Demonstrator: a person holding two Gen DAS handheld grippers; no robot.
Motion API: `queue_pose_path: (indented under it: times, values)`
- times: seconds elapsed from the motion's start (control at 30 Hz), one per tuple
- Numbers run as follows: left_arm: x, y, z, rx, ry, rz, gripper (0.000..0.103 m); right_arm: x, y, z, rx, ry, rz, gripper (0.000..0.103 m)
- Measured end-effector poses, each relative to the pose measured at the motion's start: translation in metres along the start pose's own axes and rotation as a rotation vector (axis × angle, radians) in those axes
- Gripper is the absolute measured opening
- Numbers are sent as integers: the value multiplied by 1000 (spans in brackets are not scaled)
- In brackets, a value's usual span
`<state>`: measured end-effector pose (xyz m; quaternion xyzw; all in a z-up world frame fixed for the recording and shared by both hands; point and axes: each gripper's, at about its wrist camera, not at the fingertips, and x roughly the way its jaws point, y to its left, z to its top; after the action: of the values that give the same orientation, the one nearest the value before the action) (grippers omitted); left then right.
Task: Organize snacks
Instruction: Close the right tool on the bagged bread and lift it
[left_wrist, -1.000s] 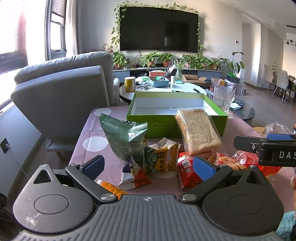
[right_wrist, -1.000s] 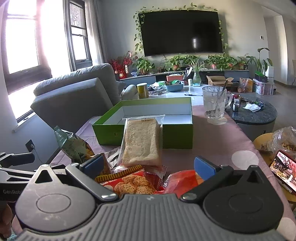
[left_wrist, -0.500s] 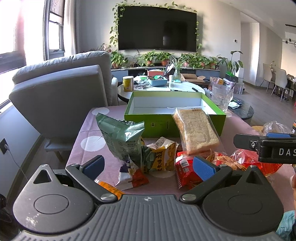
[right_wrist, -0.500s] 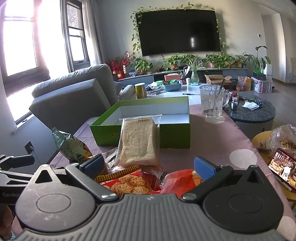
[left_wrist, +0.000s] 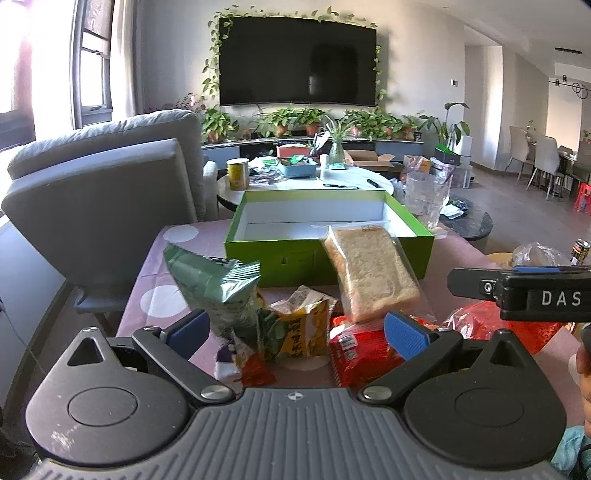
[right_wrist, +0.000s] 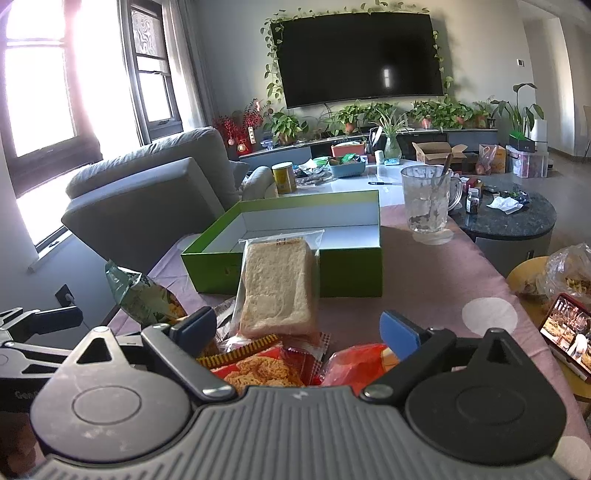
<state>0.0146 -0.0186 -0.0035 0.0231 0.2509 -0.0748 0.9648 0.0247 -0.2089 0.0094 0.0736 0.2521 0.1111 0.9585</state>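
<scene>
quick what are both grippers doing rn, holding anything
Left gripper: open, holding nothing, over the snack pile.
Right gripper: open, holding nothing.

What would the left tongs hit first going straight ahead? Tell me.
Most likely the yellow snack packet, which stands between the open left tongs, with the green chip bag just to its left. Depth is hard to judge through the fisheye. The green box lies farther back.
</scene>
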Motion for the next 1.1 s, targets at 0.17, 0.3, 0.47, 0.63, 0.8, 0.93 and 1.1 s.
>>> queue_pose_path:
  times: [0.17, 0.3, 0.47, 0.63, 0.8, 0.93, 1.1]
  values:
    - [8, -6, 4, 11, 10, -24, 101, 5, -5, 3, 11, 10, 6, 85]
    - [18, -10, 11, 14, 9, -44, 101, 10, -9, 5, 19, 19, 5, 85]
    - [36, -16, 19, 15, 27, -94, 94, 21, -22, 12, 67, 41, 16, 85]
    - [59, -25, 24, 30, 69, -152, 86, 34, -34, 21, 112, 68, 44, 85]
    - [82, -34, 30, 51, 93, -162, 85, 53, -36, 29, 126, 105, 75, 85]
    - [100, -36, 35, 50, 112, -165, 85, 69, -37, 30, 136, 143, 81, 85]
    - [118, -38, 33, 51, 147, -175, 85, 85, -40, 31, 167, 181, 86, 85]
